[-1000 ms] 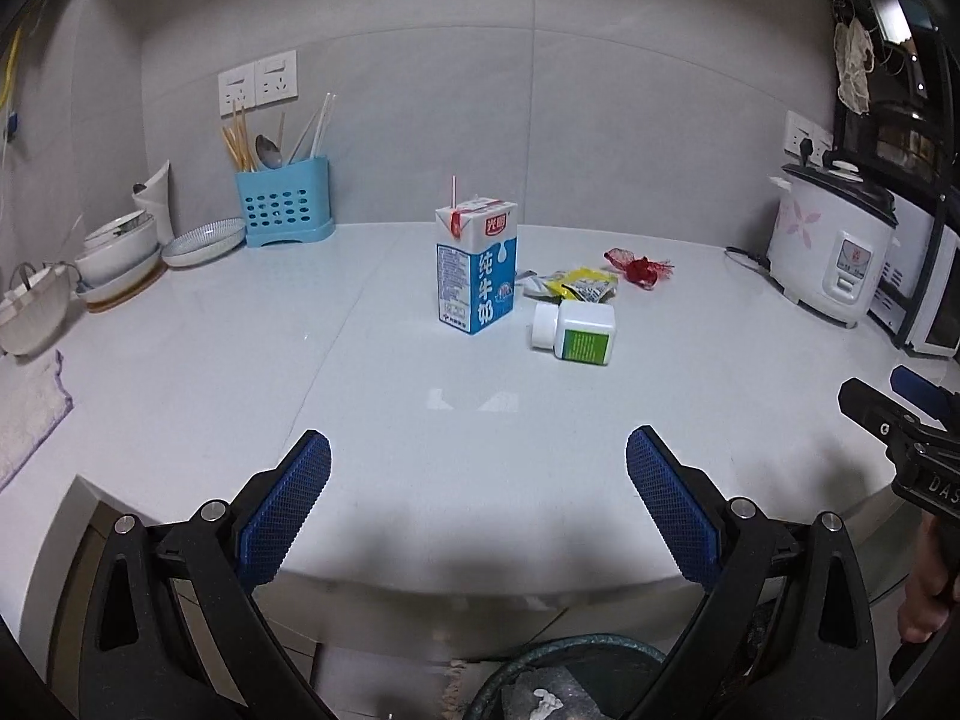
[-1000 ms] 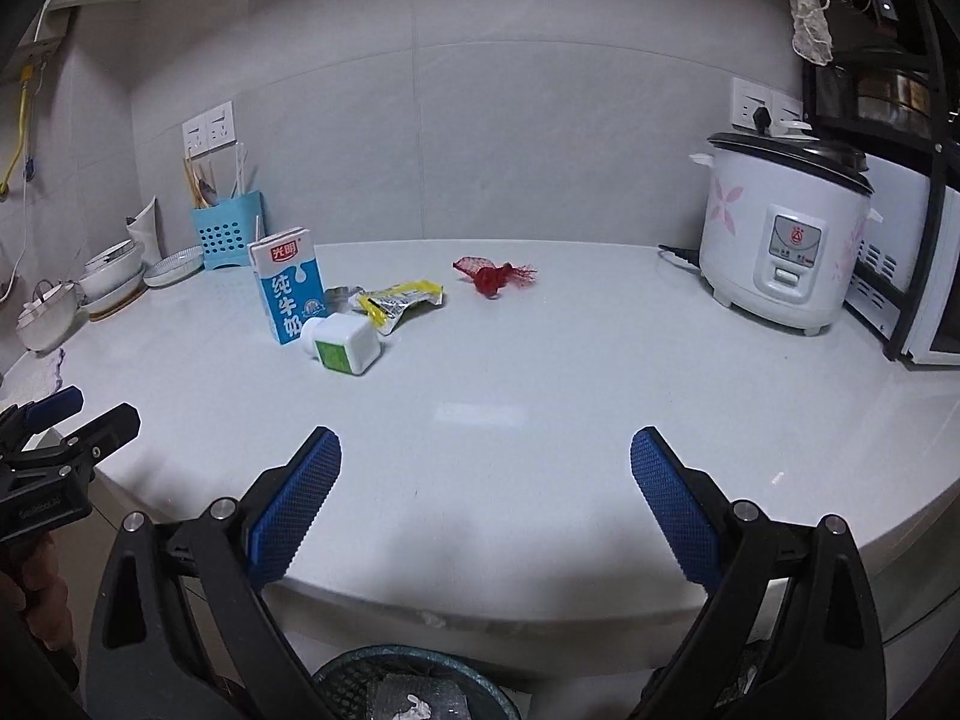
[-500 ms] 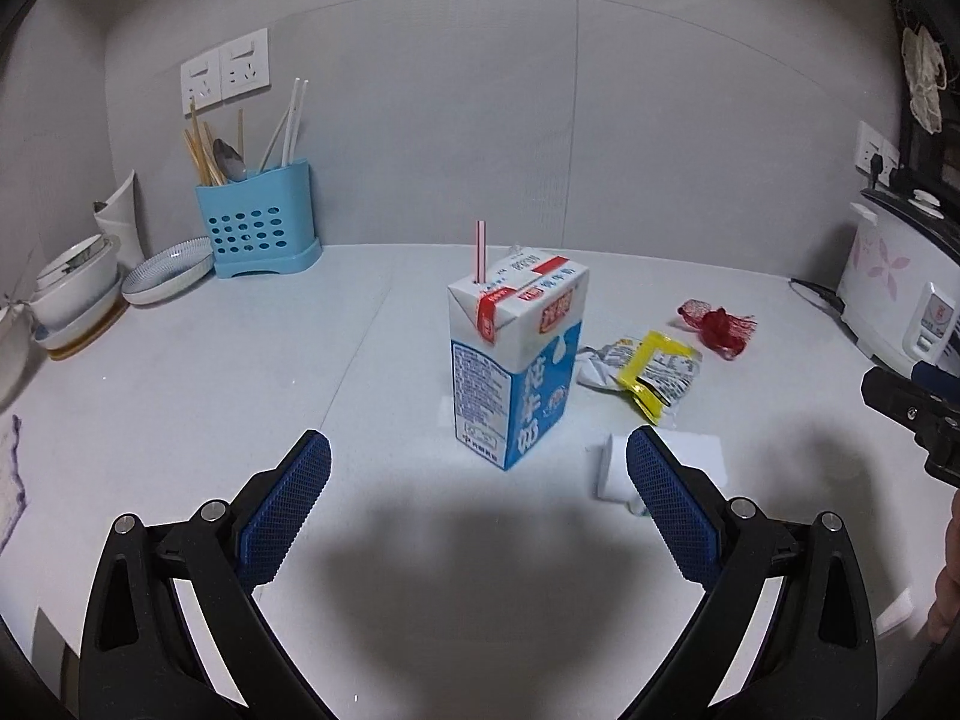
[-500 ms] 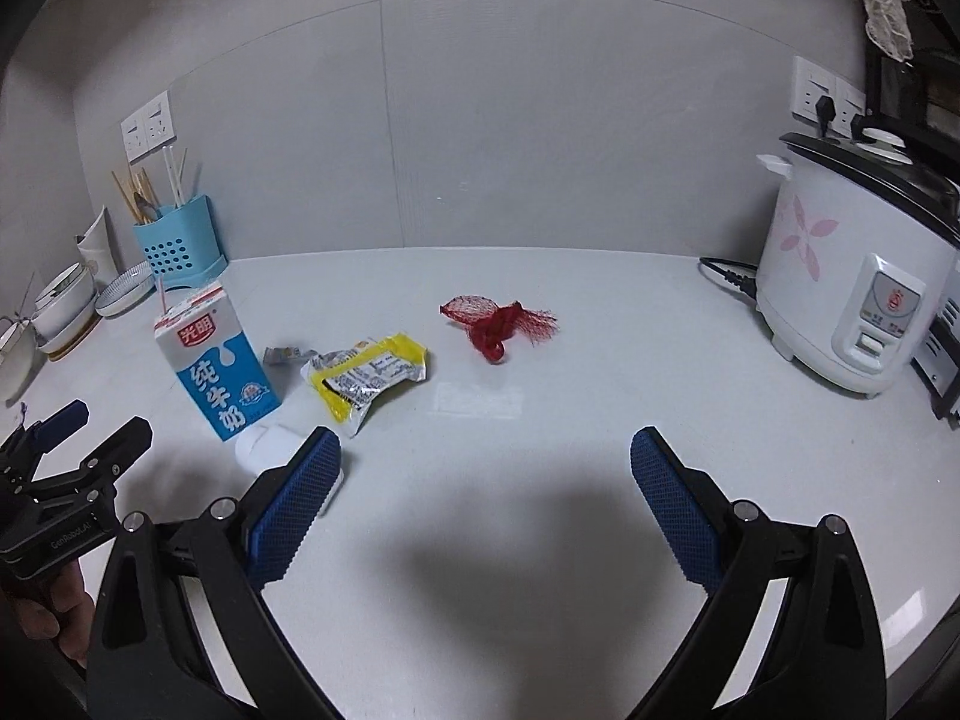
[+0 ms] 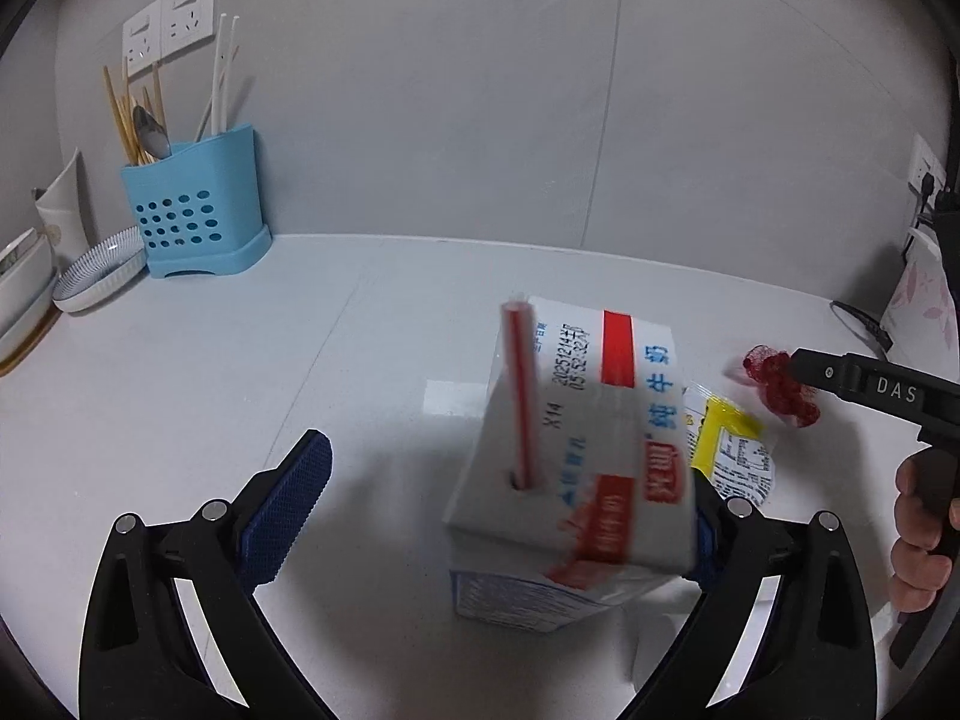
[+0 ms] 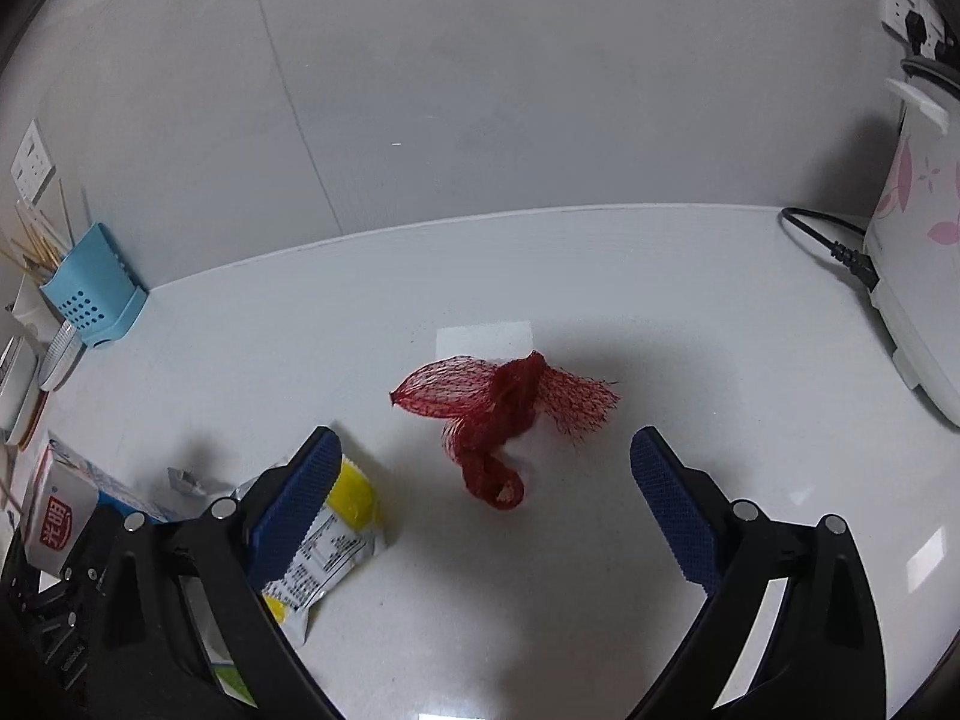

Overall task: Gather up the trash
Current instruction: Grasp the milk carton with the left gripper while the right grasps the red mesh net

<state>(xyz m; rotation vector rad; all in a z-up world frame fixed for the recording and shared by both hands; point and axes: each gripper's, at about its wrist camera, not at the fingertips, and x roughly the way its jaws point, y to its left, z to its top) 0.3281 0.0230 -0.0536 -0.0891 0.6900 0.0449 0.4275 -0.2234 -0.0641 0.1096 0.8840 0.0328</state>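
The left gripper [image 5: 504,516] is gaping wide around the tilting milk carton [image 5: 576,468], at 5 o'clock on the counter [image 5: 240,372]. The right gripper [image 6: 486,492] is hovering spread wide, the red mesh bag [image 6: 498,408] lying between its fingers.

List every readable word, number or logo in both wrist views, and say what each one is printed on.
"DAS": on the black body of the right gripper, left wrist view.
"纯牛奶": blue, on the milk carton.
"X14": on the carton top.
A date stamp beside it starts "2025"; the rest is blurred.
"光明": red logo on the carton, right wrist view.
Yellow snack wrapper: print too small to read.
Wall sockets, rice cooker: no legible text.
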